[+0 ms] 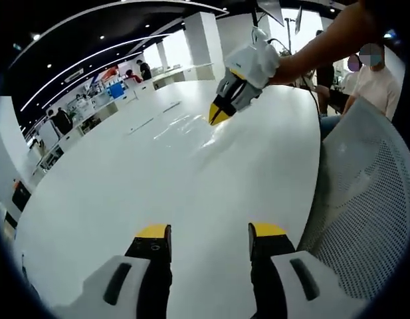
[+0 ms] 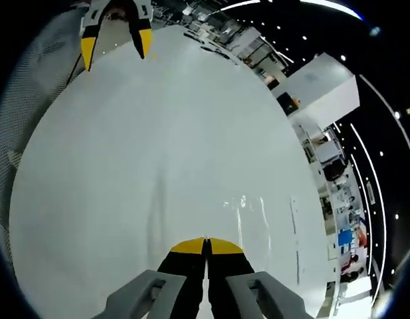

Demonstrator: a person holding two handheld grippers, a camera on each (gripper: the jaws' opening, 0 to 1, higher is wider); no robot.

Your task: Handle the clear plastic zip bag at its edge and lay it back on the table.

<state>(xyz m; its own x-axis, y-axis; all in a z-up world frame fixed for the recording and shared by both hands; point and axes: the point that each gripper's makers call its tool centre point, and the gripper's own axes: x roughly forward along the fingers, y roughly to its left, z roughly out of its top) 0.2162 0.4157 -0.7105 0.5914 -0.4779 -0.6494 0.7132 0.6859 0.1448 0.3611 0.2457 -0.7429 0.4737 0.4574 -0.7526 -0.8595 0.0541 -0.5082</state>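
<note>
Bag (image 1: 181, 126): clear zip film lying flat on the white table (image 1: 145, 193), far from the left gripper (image 1: 210, 234) and just beside the right gripper (image 1: 221, 111). It reads only as faint glare and creases. In the right gripper view the bag (image 2: 258, 212) lies just beyond and to the right of the right gripper (image 2: 206, 244).

Handling, as judged: very light, limp, thin and slippery; it will sag and cling to the tabletop. Take hold at an edge, preferably the stiffer zip strip.

Right jaws are closed, tips together at the bag's edge; whether film lies between them cannot be told. Left jaws are open and empty, well apart from the bag.

Surface: smooth, glossy, rounded table. Mesh chair (image 1: 371, 199) stands right of it. Room: open office, seated people beyond.
</note>
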